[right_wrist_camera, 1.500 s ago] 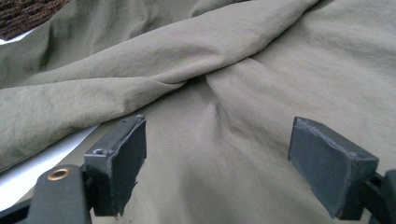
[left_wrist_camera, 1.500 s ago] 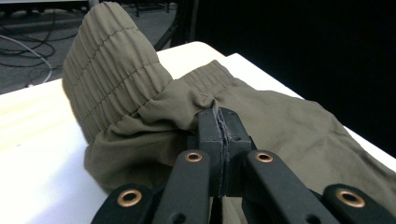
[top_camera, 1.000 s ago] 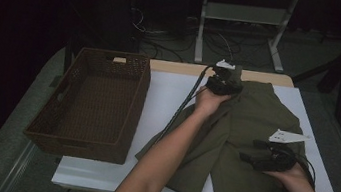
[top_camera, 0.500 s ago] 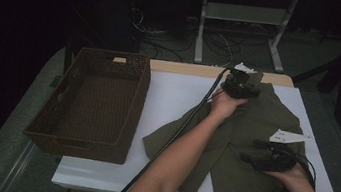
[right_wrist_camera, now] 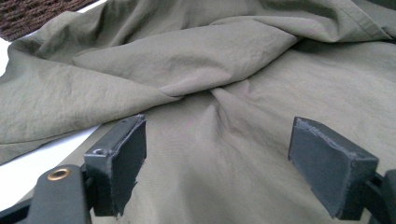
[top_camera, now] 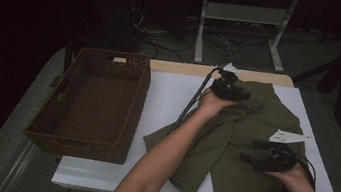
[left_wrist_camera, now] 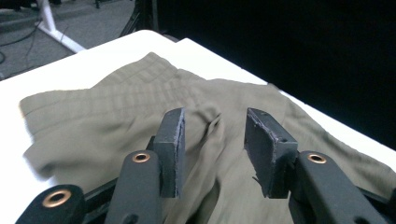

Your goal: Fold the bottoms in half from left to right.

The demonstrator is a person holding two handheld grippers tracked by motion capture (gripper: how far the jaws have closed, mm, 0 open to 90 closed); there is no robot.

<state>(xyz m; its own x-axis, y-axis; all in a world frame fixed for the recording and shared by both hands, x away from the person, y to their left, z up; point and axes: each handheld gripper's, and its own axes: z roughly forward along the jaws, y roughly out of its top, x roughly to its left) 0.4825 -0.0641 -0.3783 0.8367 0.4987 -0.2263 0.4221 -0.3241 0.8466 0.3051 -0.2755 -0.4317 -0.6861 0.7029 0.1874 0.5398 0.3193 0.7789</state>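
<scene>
1. One olive garment [top_camera: 253,138], looks like shorts, lies crumpled on the right half of the white table [top_camera: 168,96]. One piece, partly folded over itself.
2. One brown wicker basket [top_camera: 92,102] sits left of it, apart from the cloth.
3. Two grippers. Left gripper [top_camera: 245,94] is over the garment's far edge, jaws apart, a raised fold between them [left_wrist_camera: 212,123], not pinched.
4. Right gripper [top_camera: 245,158] is low over the near right part, jaws wide apart, nothing grasped [right_wrist_camera: 215,154].
</scene>
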